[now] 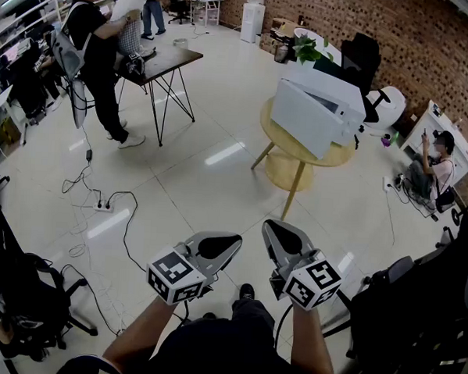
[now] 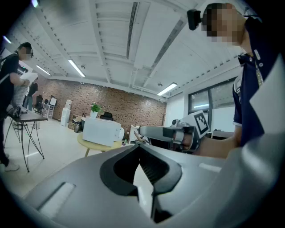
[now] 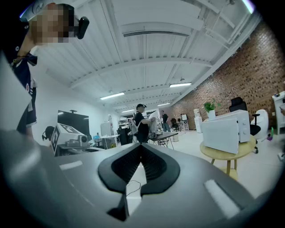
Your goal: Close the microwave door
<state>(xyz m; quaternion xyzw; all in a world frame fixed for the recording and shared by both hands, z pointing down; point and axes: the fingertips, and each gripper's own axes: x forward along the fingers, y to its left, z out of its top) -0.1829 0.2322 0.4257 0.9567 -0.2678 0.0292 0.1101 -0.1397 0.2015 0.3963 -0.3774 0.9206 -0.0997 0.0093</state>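
The white microwave (image 1: 330, 99) stands on a round wooden table (image 1: 284, 143) across the room, its door (image 1: 301, 118) swung open toward me. It also shows small in the left gripper view as the microwave (image 2: 101, 132), and in the right gripper view as the microwave (image 3: 226, 129). My left gripper (image 1: 236, 240) and right gripper (image 1: 269, 225) are held low in front of my body, far from the table. Both are shut with nothing between the jaws: left gripper (image 2: 139, 144), right gripper (image 3: 141, 145).
A person (image 1: 96, 54) stands by a dark table (image 1: 166, 61) at the back left. A power strip with cables (image 1: 102, 207) lies on the floor to my left. Another person (image 1: 435, 165) sits at the right. Black office chairs (image 1: 404, 308) stand close on both sides.
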